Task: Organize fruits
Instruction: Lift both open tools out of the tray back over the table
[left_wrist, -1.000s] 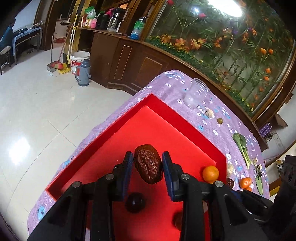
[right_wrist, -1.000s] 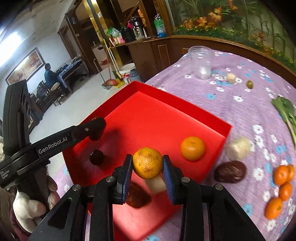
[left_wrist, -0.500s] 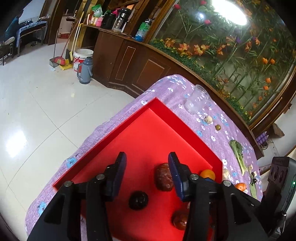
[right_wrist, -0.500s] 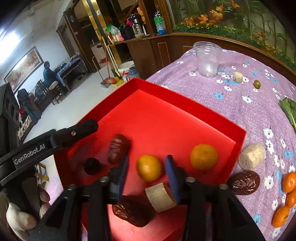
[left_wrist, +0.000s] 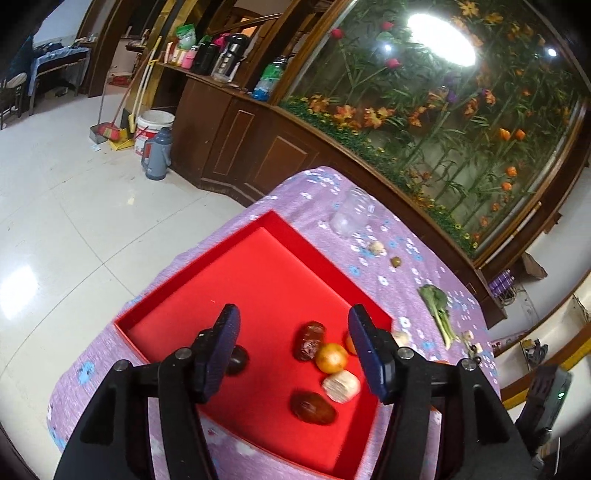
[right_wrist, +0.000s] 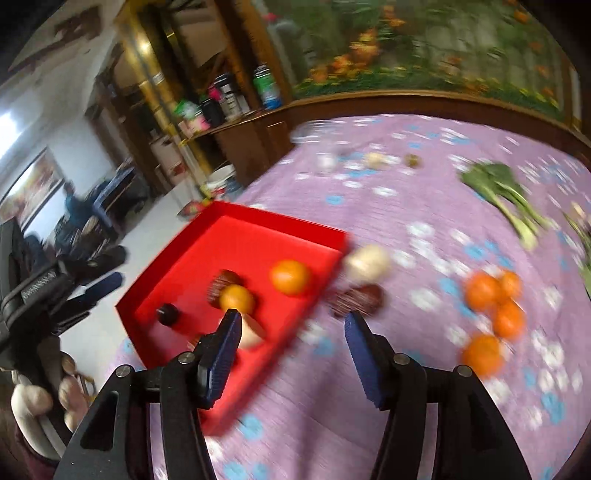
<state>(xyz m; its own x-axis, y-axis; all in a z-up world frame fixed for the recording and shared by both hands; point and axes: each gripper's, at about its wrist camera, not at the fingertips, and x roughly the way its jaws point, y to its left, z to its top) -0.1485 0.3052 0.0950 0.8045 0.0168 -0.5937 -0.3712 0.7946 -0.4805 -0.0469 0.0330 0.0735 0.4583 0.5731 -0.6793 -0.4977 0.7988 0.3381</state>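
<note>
Purple floral cloth (left_wrist: 406, 258); red tray (left_wrist: 207, 258) holds wrinkled date (left_wrist: 309, 340).

Tray (left_wrist: 207, 273) showing solid red, walls included. Tablecloth (right_wrist: 424, 206) showing purple with white and blue flowers. In tray: two oranges (right_wrist: 290, 277) reading orange, dates (left_wrist: 309, 339) showing brown-red, one round fruit (right_wrist: 167, 314) looking near-black. At 3 o'clock of tray, tangerine cluster (right_wrist: 495, 299) showing orange. Leafy vegetable (right_wrist: 498, 192) at 1 o'clock showing green. Gripper pads (left_wrist: 365, 350) showing dark blue on black.
</note>
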